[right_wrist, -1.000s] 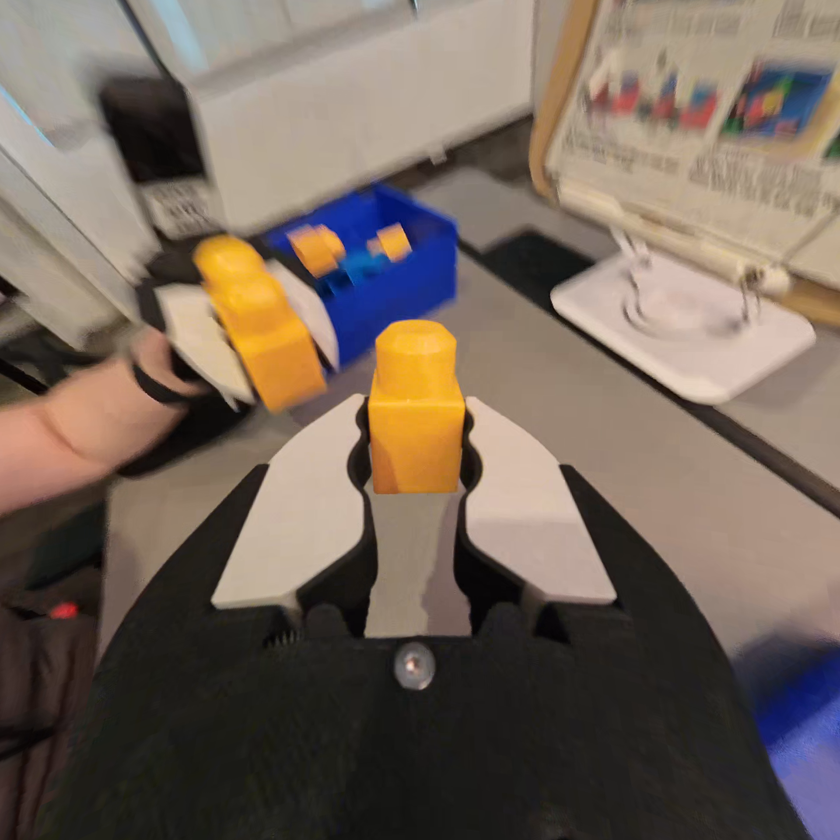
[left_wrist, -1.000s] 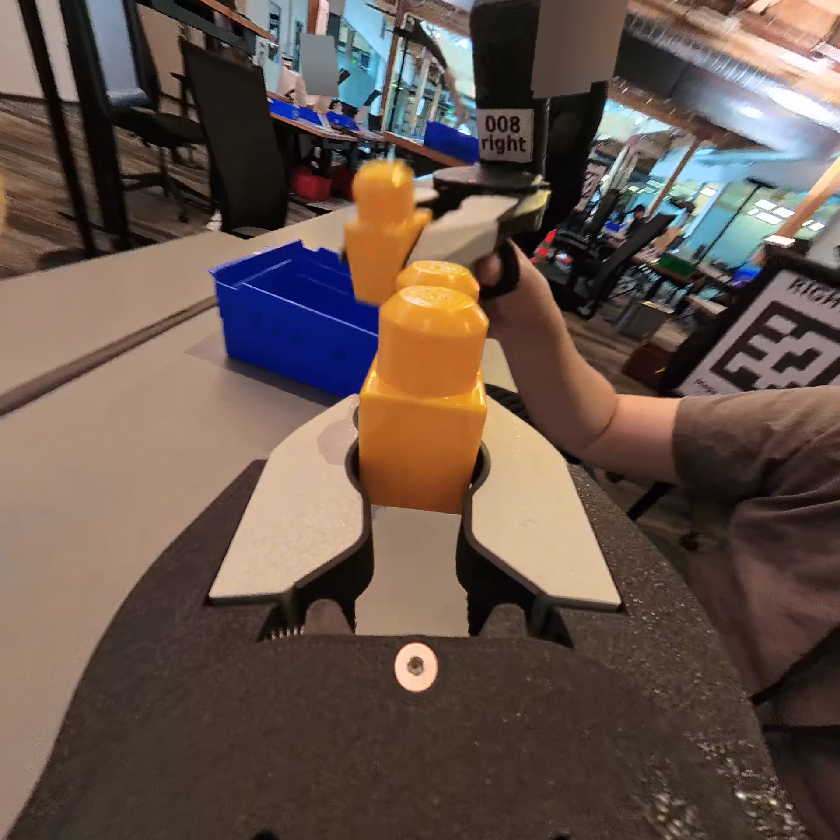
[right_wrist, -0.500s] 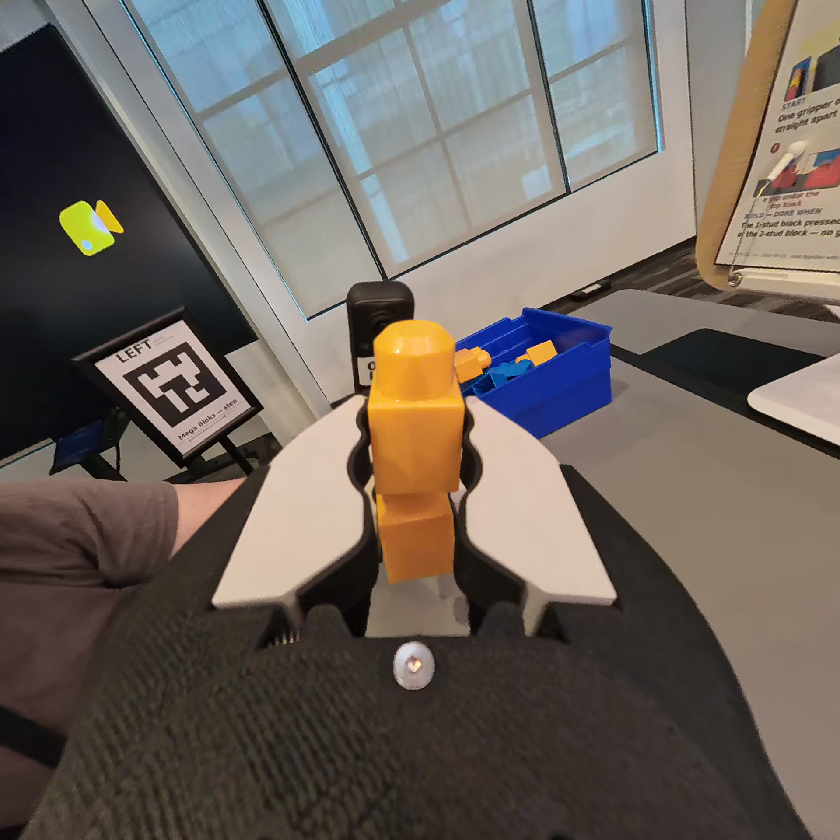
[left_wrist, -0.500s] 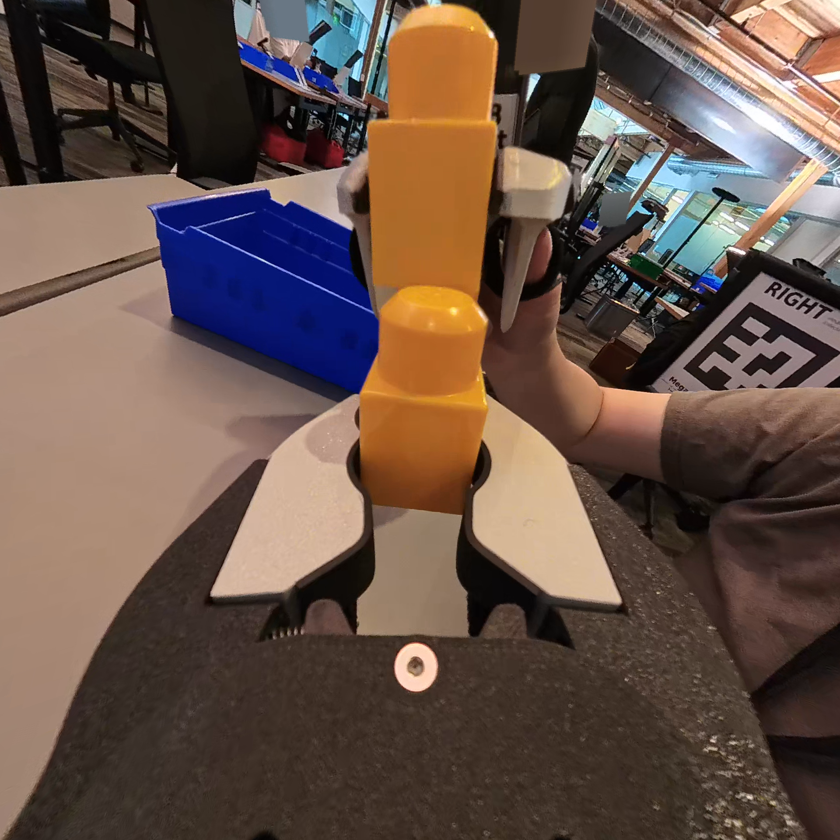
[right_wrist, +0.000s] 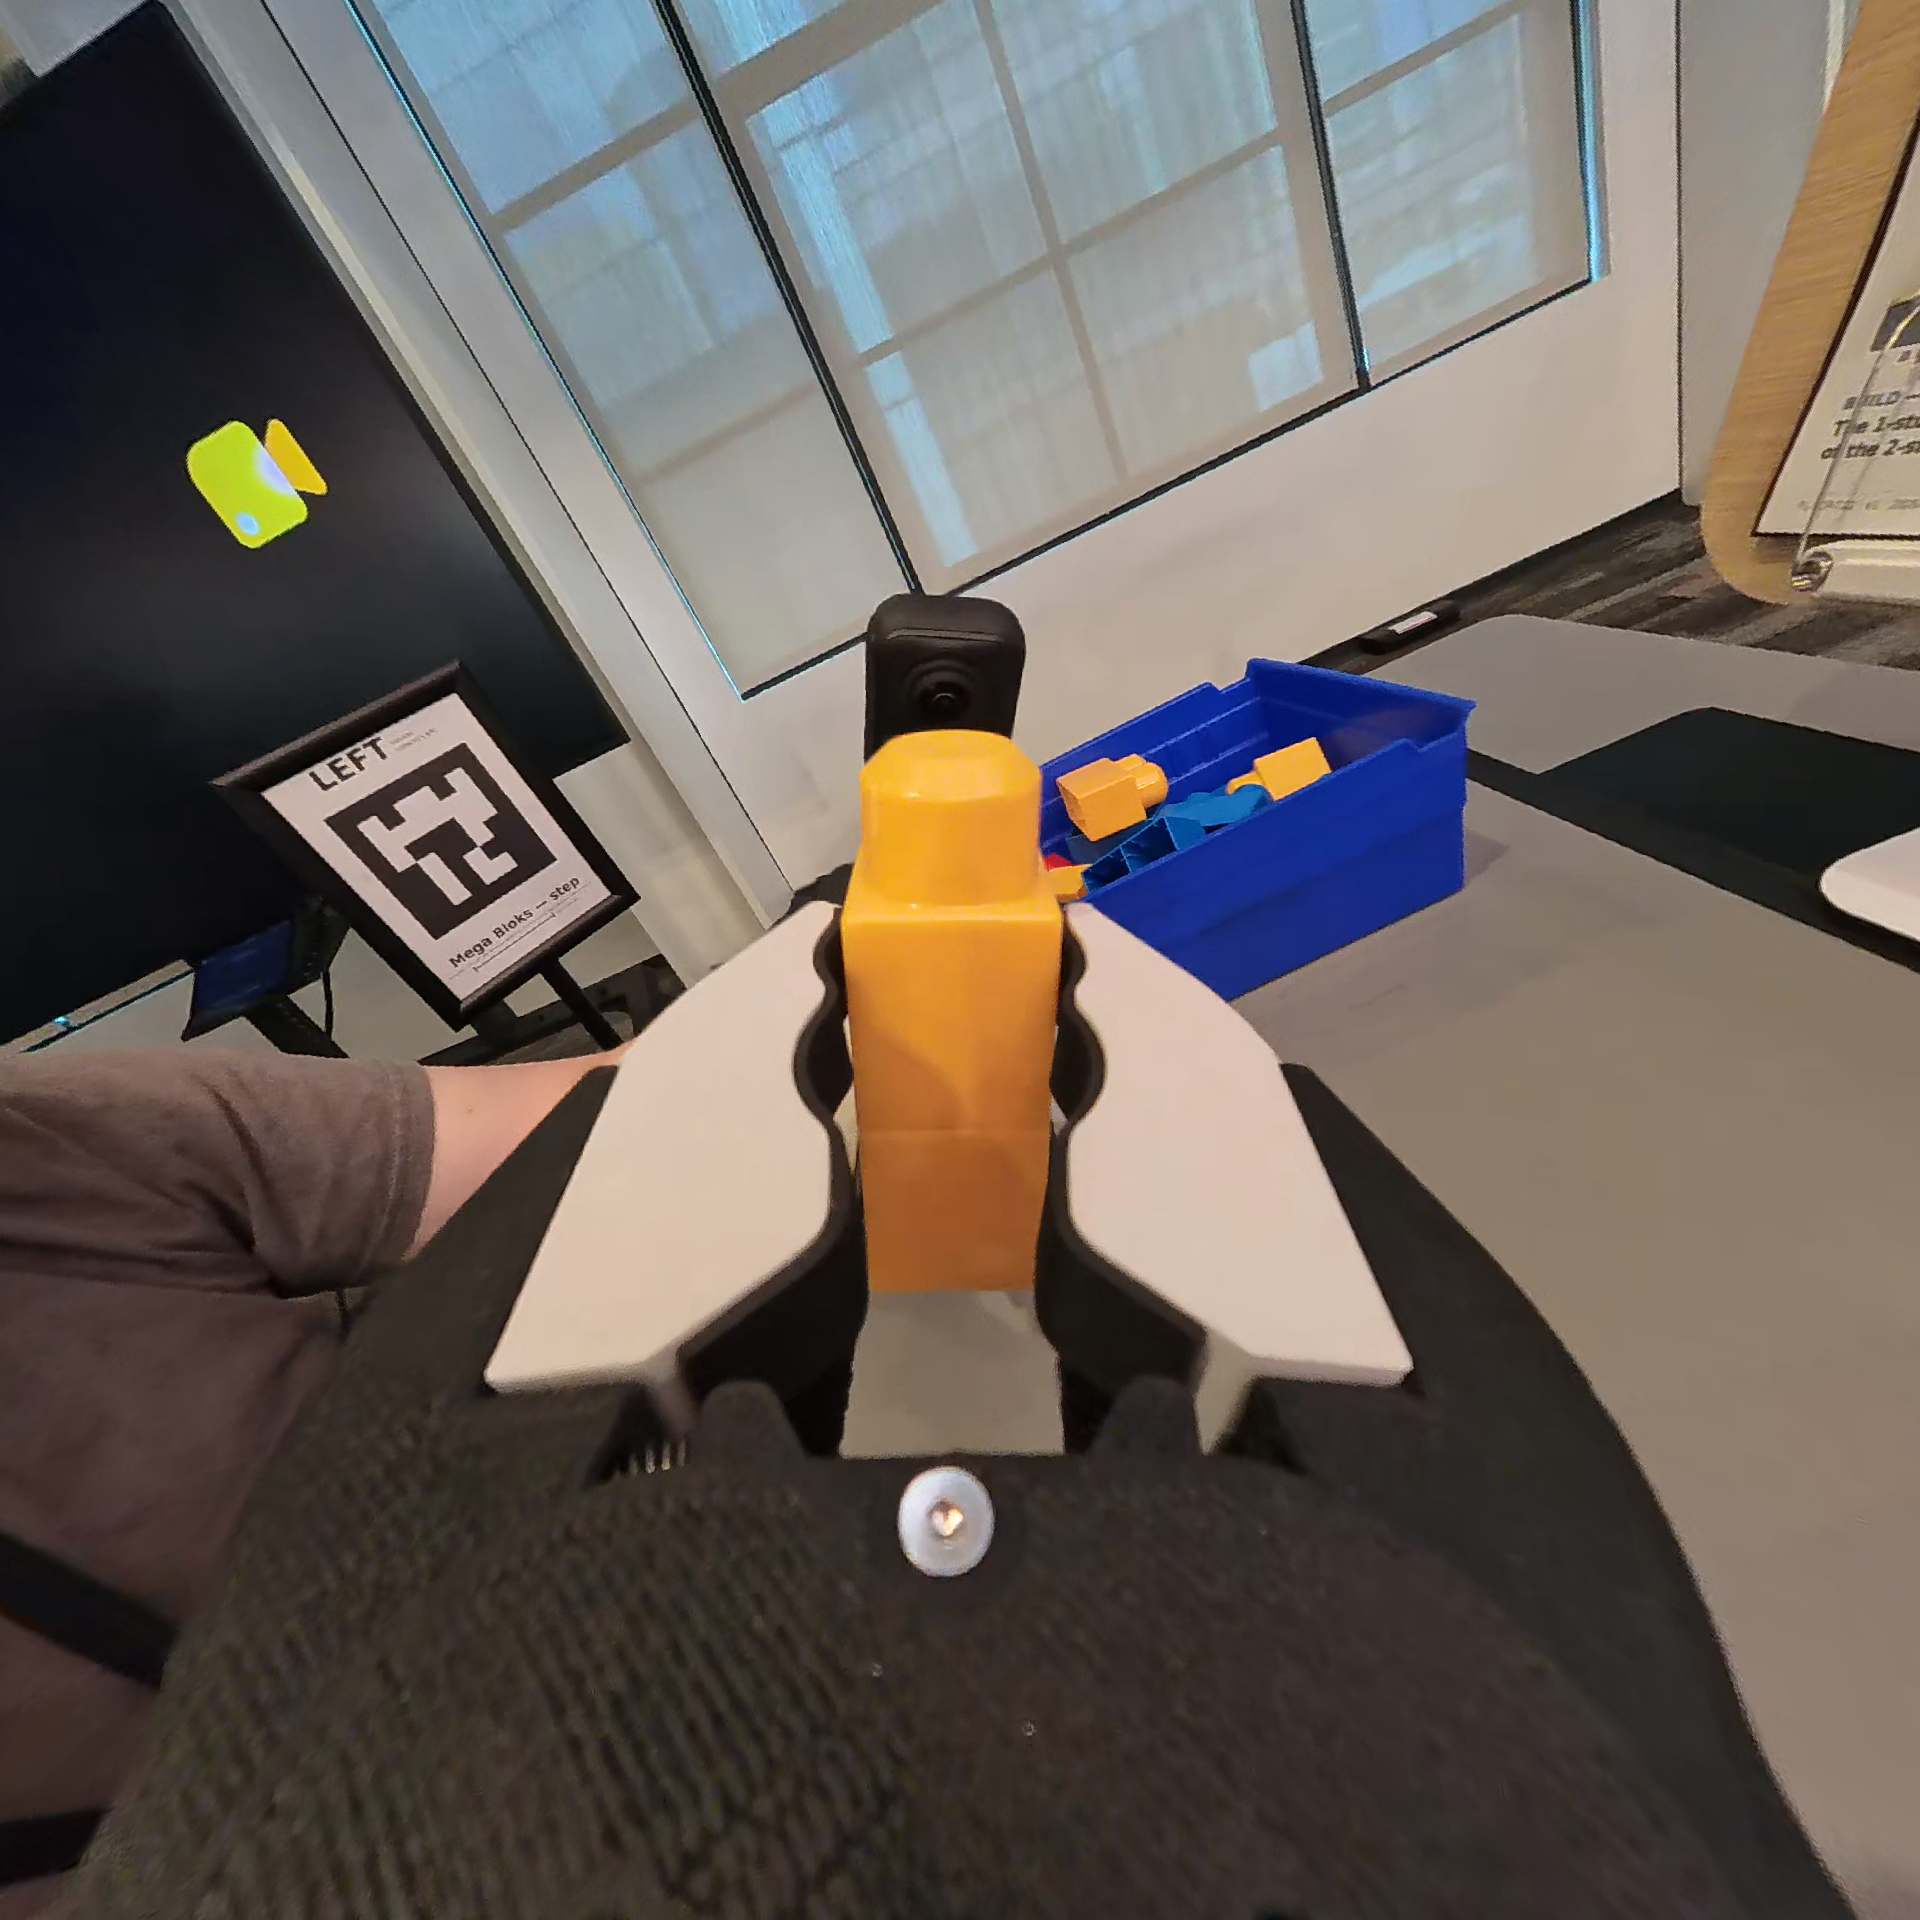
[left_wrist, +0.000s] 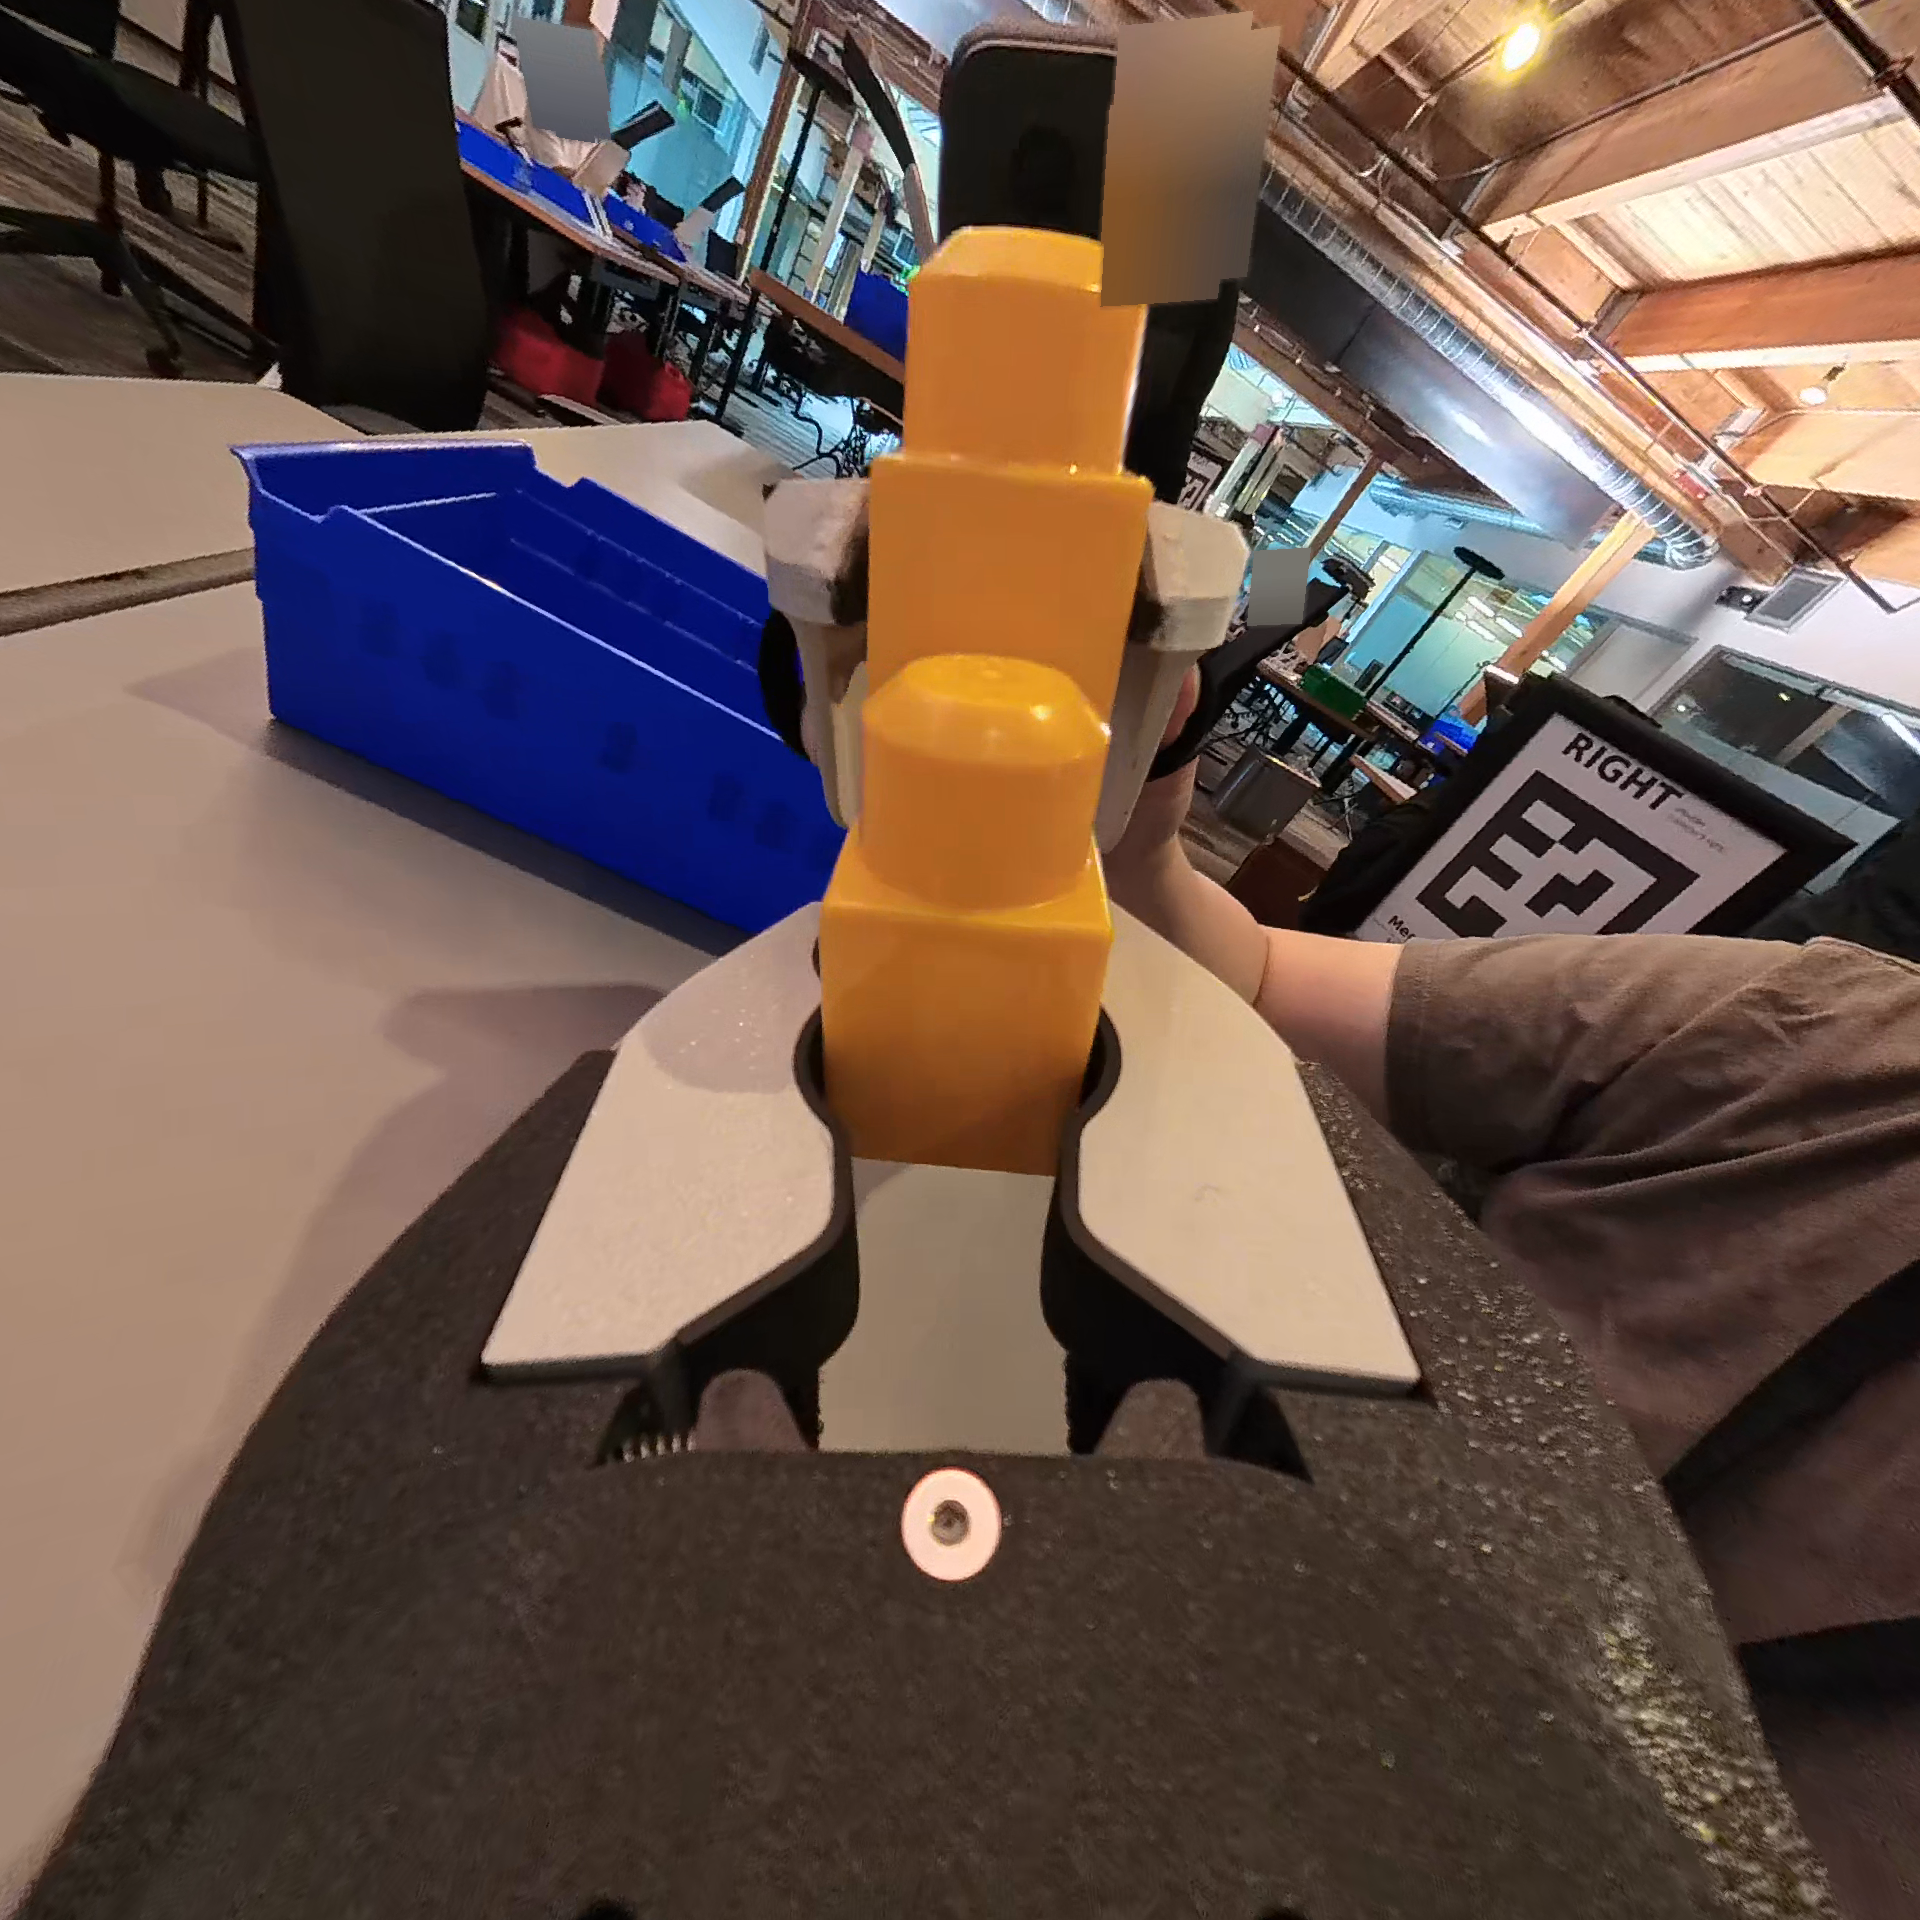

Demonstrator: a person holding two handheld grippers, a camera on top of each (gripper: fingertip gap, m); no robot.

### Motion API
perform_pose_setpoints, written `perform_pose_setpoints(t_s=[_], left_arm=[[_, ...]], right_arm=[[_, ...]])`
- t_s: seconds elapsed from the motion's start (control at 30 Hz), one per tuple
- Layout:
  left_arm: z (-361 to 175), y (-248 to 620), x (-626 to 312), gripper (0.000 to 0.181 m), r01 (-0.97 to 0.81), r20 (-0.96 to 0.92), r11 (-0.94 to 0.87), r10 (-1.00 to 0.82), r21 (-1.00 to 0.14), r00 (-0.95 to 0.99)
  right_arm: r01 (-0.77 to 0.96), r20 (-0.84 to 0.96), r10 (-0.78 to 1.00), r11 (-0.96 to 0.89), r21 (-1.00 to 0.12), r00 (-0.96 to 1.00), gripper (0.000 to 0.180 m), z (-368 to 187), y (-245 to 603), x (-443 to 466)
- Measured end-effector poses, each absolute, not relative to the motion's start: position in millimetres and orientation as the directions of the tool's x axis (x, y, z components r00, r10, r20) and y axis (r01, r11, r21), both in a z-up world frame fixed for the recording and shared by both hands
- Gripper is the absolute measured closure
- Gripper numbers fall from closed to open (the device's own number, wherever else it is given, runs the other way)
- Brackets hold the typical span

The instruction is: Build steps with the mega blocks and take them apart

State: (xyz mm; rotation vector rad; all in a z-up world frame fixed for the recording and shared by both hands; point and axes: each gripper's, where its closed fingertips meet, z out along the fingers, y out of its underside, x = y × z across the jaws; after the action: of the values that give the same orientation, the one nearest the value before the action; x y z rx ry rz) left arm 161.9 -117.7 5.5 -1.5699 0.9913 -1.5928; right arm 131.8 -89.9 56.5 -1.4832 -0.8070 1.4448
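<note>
Orange plastic fills the middle of both wrist views. In the left wrist view, the left gripper (left_wrist: pixel 961 1023) has its jaws clamped on the square body of a two-stud orange block (left_wrist: pixel 961 997), which stands upright with one round stud facing the camera. Behind that stud, at 12 o'clock from it, a one-stud orange block (left_wrist: pixel 1008 561) sits higher, and the right gripper (left_wrist: pixel 1003 582) comes from the far side with its jaws pressed on both flanks of this upper block. The two blocks appear to touch, but from this view I cannot tell if the upper one is fully pushed down on the hidden stud. In the right wrist view, the right gripper (right_wrist: pixel 951 997) shows the same hold: its jaws are closed on the one-stud block (right_wrist: pixel 951 997), and directly under it a second orange face (right_wrist: pixel 951 1205) continues with a thin seam between them. A grey table (left_wrist: pixel 260 935) lies under the grippers. A blue bin (left_wrist: pixel 520 665) stands on it at 10 o'clock from the left gripper; in the right wrist view the bin (right_wrist: pixel 1299 883) is at 2 o'clock and holds loose orange and blue blocks (right_wrist: pixel 1164 810). The person's arm in a brown sleeve (left_wrist: pixel 1610 1143) enters at 3 o'clock in the left wrist view.
</note>
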Motion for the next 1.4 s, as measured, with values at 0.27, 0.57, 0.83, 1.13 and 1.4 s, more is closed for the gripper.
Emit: perform_pose_setpoints(t_s=[0.27,0.57,0.83,1.13,1.4], left_arm=[[7.0,-117.0,160.1,0.141,-0.044,0.468,-0.467,-0.883,-0.883,-0.030],[8.0,-117.9,159.0,0.140,-0.064,0.449,-0.447,-0.893,-0.892,-0.030],[-20.3,-128.5,156.5,0.140,-0.339,0.228,-0.220,-0.974,-0.915,0.019],[-42.5,-130.8,159.6,0.139,-0.445,0.141,-0.140,-0.989,-0.885,0.031],[-32.0,-122.8,153.6,0.108,-0.420,0.127,-0.146,-0.989,-0.896,0.072]], right_arm=[[-0.135,-0.411,0.906,-0.397,-0.908,0.099,0.143,57.8,-91.3,132.0],[-0.118,-0.370,0.922,-0.357,-0.927,0.116,0.143,58.9,-92.5,132.0],[0.283,-0.141,0.978,-0.181,-0.942,0.154,0.118,58.2,-116.9,161.7],[0.640,-0.016,0.989,-0.109,-0.760,0.149,0.143,-1.7,-124.2,169.1],[0.592,0.227,0.902,-0.039,-0.805,0.368,0.143,58.0,-95.4,247.2]])
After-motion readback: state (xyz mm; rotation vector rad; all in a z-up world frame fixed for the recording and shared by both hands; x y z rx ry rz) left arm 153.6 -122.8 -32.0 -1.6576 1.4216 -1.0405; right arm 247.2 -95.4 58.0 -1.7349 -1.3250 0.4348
